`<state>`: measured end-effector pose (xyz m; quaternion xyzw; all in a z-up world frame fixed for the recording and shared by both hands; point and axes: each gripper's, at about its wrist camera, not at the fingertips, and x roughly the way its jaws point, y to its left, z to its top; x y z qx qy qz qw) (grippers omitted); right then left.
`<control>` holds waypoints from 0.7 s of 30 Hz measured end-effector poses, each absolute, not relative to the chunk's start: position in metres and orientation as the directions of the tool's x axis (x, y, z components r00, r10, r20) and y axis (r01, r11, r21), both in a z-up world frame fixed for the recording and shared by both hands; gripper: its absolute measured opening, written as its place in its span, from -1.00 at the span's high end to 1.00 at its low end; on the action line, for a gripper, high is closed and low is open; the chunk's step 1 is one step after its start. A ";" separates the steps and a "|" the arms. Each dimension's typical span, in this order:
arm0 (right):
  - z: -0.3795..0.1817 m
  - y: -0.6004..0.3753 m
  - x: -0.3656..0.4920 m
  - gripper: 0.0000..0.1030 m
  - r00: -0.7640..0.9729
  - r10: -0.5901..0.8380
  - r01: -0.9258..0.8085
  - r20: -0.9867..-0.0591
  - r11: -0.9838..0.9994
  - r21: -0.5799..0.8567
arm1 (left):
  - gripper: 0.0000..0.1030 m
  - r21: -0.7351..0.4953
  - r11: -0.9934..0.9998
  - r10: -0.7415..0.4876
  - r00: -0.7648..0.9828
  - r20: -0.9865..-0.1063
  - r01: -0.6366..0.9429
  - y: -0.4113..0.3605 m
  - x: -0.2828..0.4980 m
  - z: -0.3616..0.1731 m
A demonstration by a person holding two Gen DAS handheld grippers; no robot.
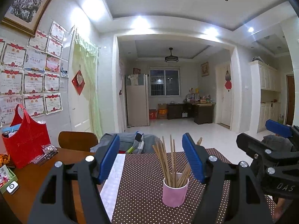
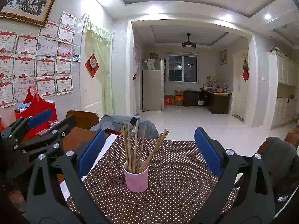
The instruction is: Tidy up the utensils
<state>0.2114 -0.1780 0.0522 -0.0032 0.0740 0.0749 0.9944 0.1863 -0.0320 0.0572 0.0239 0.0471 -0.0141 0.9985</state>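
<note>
A pink cup (image 1: pixel 175 194) stands upright on a brown dotted mat (image 1: pixel 142 186) and holds several wooden chopsticks (image 1: pixel 171 160) that fan out above its rim. My left gripper (image 1: pixel 151 160) is open and empty, with the cup just ahead between its blue pads. My right gripper (image 2: pixel 149 149) is open and empty too, and the same cup (image 2: pixel 136 179) with the chopsticks (image 2: pixel 138 149) stands on the mat (image 2: pixel 177 177) between its pads. Each gripper shows at the edge of the other's view: the right one (image 1: pixel 271 149) and the left one (image 2: pixel 43 128).
A red bag (image 1: pixel 26 140) stands at the table's far left by the wall, with small packets (image 1: pixel 46 152) beside it. A green box (image 1: pixel 7 179) sits at the left edge. A wooden chair (image 1: pixel 77 140) and a grey garment (image 1: pixel 130 141) are behind the table.
</note>
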 end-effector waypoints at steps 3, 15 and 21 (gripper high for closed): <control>0.052 -0.178 0.211 -0.83 0.978 0.148 -0.149 -0.147 0.989 0.004 | -0.33 0.045 0.999 -0.025 0.995 -0.099 0.030 -0.032 0.187 0.057; 0.052 -0.177 0.212 -0.83 0.976 0.149 -0.151 -0.158 0.988 -0.002 | -0.33 0.051 0.999 -0.011 0.996 -0.093 0.016 -0.035 0.188 0.056; 0.052 -0.176 0.212 -0.83 0.976 0.152 -0.154 -0.158 0.988 -0.002 | -0.33 0.060 0.998 -0.011 0.996 -0.089 0.016 -0.039 0.188 0.056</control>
